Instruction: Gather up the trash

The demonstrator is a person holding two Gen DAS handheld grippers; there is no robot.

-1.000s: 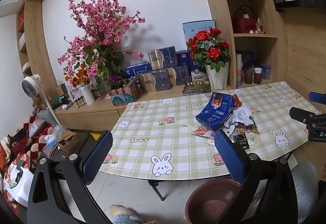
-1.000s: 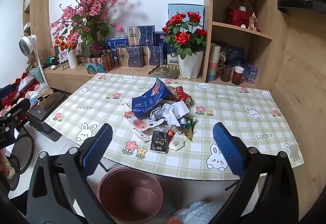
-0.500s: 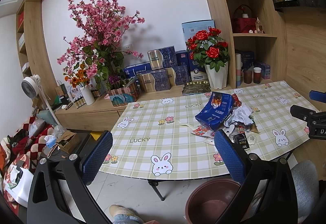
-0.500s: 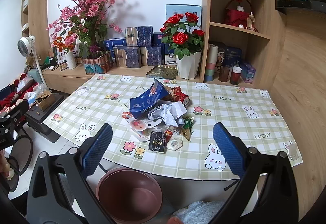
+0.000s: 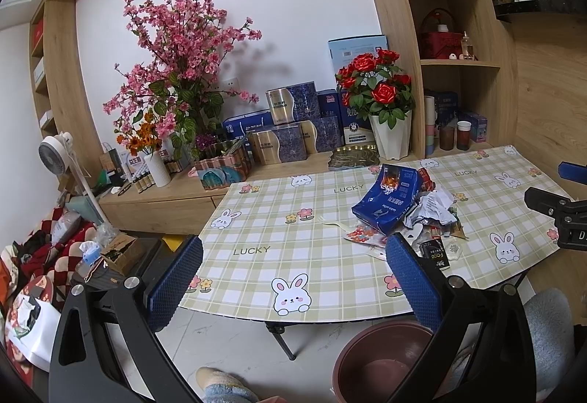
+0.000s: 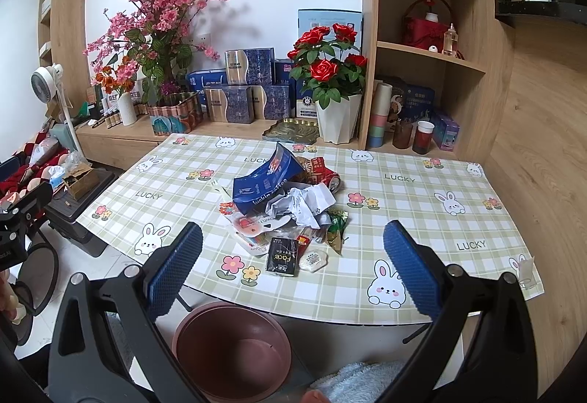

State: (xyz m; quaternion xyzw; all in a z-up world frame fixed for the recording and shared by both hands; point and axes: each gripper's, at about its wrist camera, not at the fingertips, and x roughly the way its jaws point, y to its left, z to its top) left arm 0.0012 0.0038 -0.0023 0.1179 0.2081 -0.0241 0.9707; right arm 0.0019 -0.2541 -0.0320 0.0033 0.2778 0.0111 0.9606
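- My left gripper (image 5: 293,278) hangs short of the table's (image 5: 256,256) near edge, jaws wide apart and empty. The trash pile (image 5: 407,216) lies ahead and off to its right.
- The bin (image 6: 231,348) stands on the floor below the near edge, just in front of the pile. From what I can see inside, it holds nothing.
- The pile (image 6: 290,212) sits mid-table: a blue bag (image 6: 264,183) at the back, crumpled paper (image 6: 304,205) in the middle, a black pack (image 6: 281,256) nearest me. It runs roughly away from me.
- My right gripper (image 6: 293,267) is spread wide too, gripping nothing, with the pile almost straight ahead between its fingers. I judge it the nearer one, so it should reach first.
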